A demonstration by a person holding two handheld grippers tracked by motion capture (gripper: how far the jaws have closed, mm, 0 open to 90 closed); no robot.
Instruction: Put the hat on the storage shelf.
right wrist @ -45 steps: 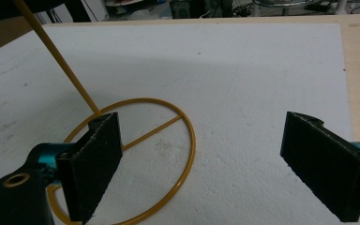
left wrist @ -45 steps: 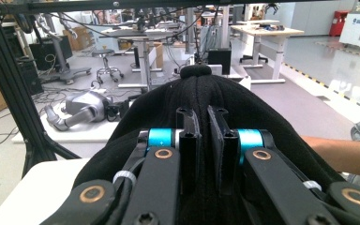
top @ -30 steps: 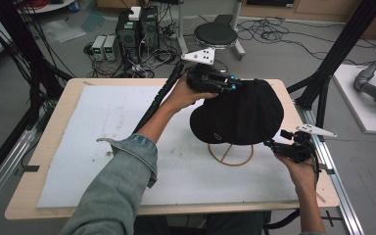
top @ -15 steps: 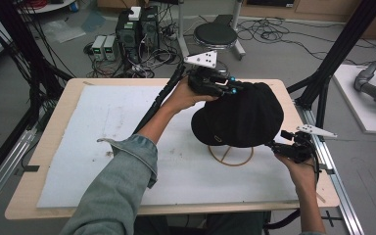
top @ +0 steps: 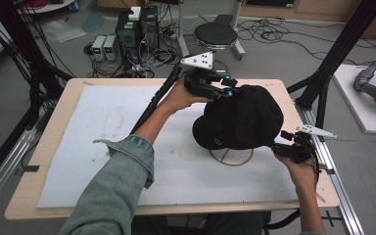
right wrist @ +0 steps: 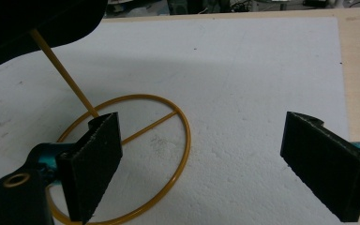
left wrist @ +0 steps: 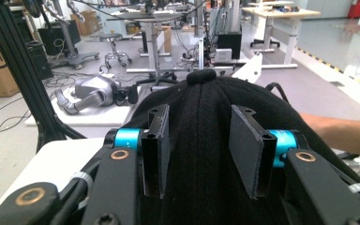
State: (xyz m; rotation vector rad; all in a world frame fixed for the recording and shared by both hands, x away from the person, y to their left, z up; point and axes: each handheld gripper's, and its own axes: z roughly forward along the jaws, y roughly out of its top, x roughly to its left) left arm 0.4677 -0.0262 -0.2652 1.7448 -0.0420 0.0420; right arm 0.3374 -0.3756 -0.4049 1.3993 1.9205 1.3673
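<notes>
On white foam board (top: 103,147), black knit cap (top: 242,117) tops yellow wire stand (top: 231,157).

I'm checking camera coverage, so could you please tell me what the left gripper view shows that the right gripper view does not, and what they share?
The left gripper view alone shows the left hand-held gripper pinching the crown of the black cap, plus the top button and the room behind. The right gripper view alone shows the right hand-held gripper open above the white foam board, and the yellow wire stand with its ring base and upright rod. Both share the black cap, seen in the right gripper view as a dark edge.
</notes>
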